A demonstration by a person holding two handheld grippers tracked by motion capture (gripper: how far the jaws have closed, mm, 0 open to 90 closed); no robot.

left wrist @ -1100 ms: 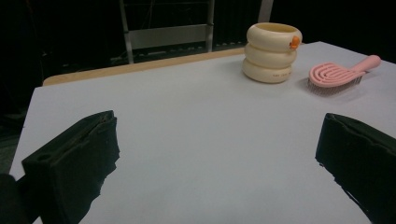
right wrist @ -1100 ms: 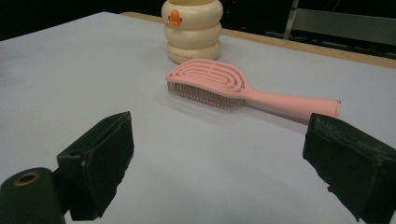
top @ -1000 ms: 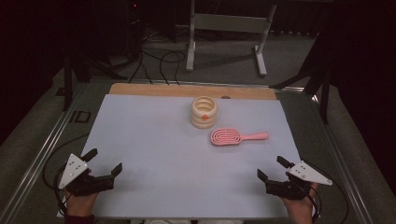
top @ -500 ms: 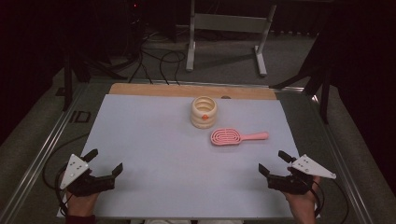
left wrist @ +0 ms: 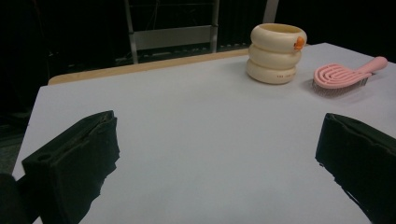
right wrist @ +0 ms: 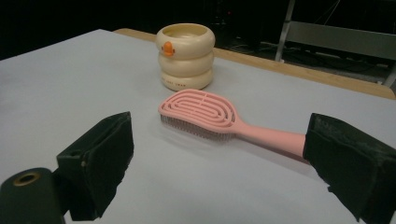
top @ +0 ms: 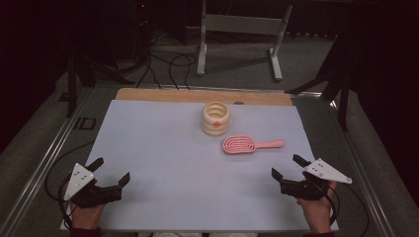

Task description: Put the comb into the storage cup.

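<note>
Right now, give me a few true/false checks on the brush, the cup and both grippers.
1. The pink brush lies flat with its bristles down. True.
2. The brush stands inside the cream cup. False: it lies on the table beside the cup, apart from it.
3. The right gripper is shut on the brush handle. False: its jaws are open and empty, short of the brush.
4. The left gripper is open and holds nothing. True.
5. The cup has an orange mark near its rim. True.
</note>
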